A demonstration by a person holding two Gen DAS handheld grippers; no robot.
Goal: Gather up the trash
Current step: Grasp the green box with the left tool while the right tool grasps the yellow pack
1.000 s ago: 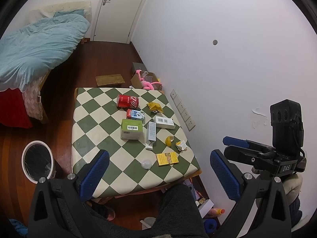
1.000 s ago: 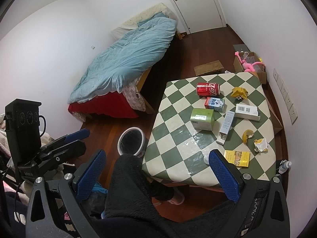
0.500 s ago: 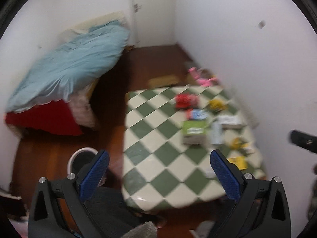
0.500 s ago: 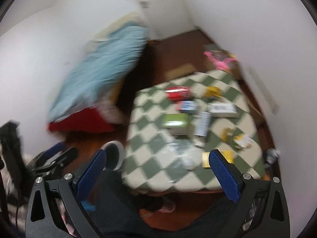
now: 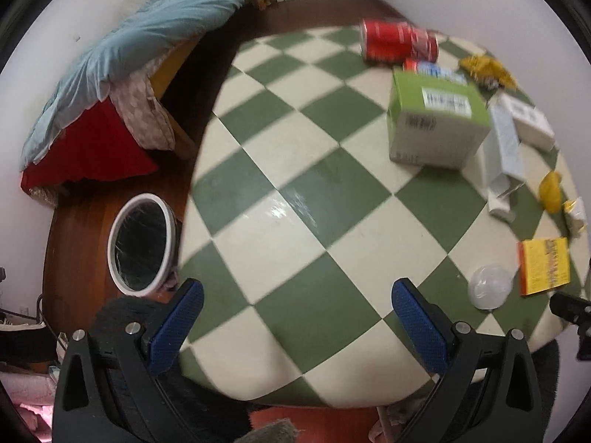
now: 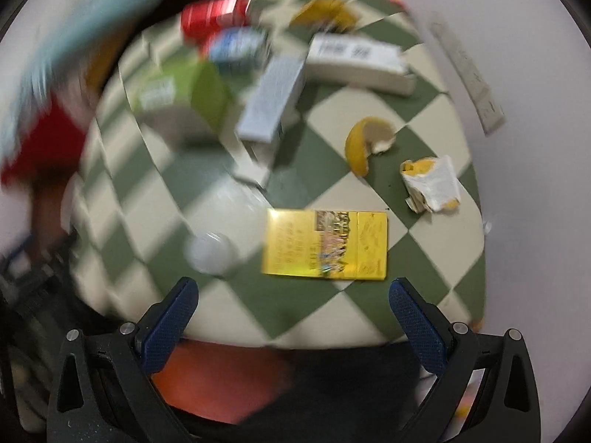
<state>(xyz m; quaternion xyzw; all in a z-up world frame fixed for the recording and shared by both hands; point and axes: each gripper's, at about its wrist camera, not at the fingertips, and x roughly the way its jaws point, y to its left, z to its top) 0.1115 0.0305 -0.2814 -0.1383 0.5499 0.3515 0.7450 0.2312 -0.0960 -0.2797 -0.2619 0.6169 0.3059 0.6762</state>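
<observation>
A table (image 5: 295,170) covered in smooth, glossy green-and-cream checks fills both views, with trash scattered across it. The left gripper (image 5: 295,325) hangs over the near edge, its blue ribbed pads spread wide and holding nothing. From it, at 1 o'clock, a green cardboard box (image 5: 436,125) lies on its side, and beyond it a red metal can (image 5: 399,44), also on its side. At 2 o'clock sit a round translucent lid (image 5: 489,286) and, just beside it, a flat yellow packet (image 5: 543,265). A grey carton (image 5: 504,155) lies right of the box. On the wooden floor at 10 o'clock stands a round white bin (image 5: 142,243) with a shiny black liner.

The right gripper (image 6: 291,317) also gapes empty, above the near edge. The right view is blurred at its left. The packet lies at 12 o'clock, the lid at 11. At 1 o'clock lie a curved yellow peel (image 6: 364,142) and a crumpled white wrapper (image 6: 432,184), apart.
</observation>
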